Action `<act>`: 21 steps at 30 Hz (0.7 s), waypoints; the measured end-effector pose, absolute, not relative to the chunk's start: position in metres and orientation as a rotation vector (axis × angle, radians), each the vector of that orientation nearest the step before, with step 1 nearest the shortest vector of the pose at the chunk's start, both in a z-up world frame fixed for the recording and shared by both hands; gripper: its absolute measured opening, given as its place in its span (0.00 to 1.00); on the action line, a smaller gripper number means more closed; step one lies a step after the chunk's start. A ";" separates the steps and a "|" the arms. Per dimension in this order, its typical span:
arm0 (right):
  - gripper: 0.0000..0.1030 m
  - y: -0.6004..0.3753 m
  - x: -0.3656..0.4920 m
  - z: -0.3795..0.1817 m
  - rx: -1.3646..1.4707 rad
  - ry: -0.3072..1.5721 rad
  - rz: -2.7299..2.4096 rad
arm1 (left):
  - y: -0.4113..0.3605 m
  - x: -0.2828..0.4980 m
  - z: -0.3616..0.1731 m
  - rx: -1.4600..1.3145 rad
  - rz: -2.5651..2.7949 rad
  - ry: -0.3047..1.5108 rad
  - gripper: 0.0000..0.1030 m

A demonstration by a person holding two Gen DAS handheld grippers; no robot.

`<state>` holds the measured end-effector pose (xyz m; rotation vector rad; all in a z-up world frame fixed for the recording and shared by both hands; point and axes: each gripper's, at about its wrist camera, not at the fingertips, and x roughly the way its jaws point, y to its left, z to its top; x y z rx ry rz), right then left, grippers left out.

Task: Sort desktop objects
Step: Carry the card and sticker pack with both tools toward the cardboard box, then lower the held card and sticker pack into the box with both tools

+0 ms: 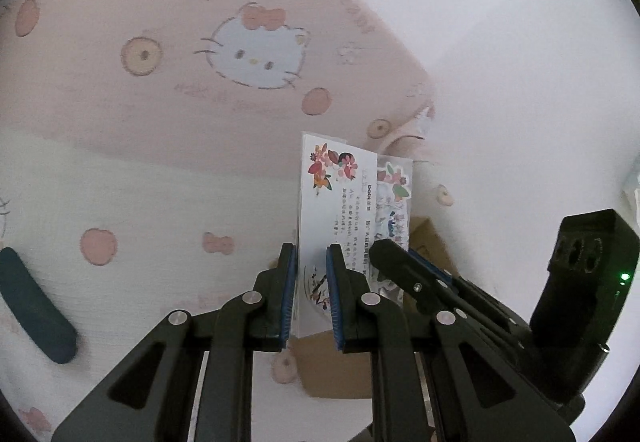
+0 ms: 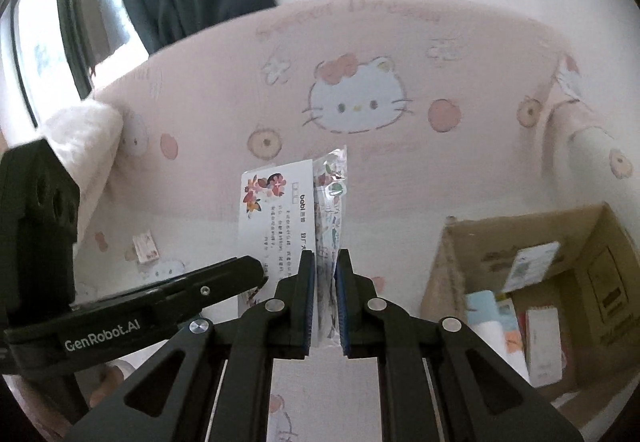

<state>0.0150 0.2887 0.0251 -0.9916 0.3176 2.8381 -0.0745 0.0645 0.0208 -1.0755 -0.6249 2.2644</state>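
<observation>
A: What could go wrong from here?

B: Two grippers share one thin load. The left gripper (image 1: 312,294) is nearly closed on the white printed card (image 1: 340,202), and the right gripper (image 2: 325,302) is pinched almost fully together on the clear sticker packet (image 2: 330,242) lying against that card. If the two hands drift apart or twist differently, the card could crease or the film could slide out of one grip.

A: Anything else?

B: The left jaws seem to catch only the card's lower edge, at the centre bottom of the left wrist view. A hold that shallow could probably let the card pivot and droop. The packet is glossy, so it likely slips more easily than the paper.

A: Where would it land?

B: The open cardboard box (image 2: 520,282) sits at the lower right of the right wrist view, already holding several small cartons. A release off to the side would likely drop the load onto the pink cartoon-cat bedding (image 2: 400,170) instead.

A: How does the thing look?

B: It stands upright in mid-frame in both views: a white card with a red and orange flower cluster at its top and columns of small print, and beside it the transparent packet of colourful stickers, touching it along one long edge.
</observation>
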 end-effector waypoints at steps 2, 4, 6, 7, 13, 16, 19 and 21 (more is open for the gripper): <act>0.07 0.297 0.021 0.028 -0.970 0.328 2.820 | 0.075 -0.075 0.022 -1.074 2.242 -0.628 0.16; 0.07 0.307 0.026 0.031 -0.944 0.366 2.769 | 0.087 -0.078 0.020 -1.087 2.218 -0.630 0.16; 0.07 0.316 0.030 0.032 -0.940 0.377 2.750 | 0.101 -0.080 0.015 -1.099 2.192 -0.625 0.16; 0.07 0.322 0.032 0.031 -0.940 0.384 2.733 | 0.110 -0.082 0.012 -1.110 2.169 -0.621 0.16; 0.07 0.368 0.047 0.025 -0.965 0.458 2.612 | 0.168 -0.085 -0.006 -1.161 2.056 -0.592 0.16; 0.07 0.394 0.061 0.025 -0.977 0.473 2.552 | 0.203 -0.088 -0.014 -1.199 1.970 -0.611 0.16; 0.07 0.418 0.075 0.024 -0.996 0.475 2.482 | 0.240 -0.089 -0.016 -1.243 1.932 -0.554 0.16; 0.07 0.433 0.084 0.020 -1.014 0.503 2.429 | 0.263 -0.087 -0.015 -1.247 1.935 -0.489 0.16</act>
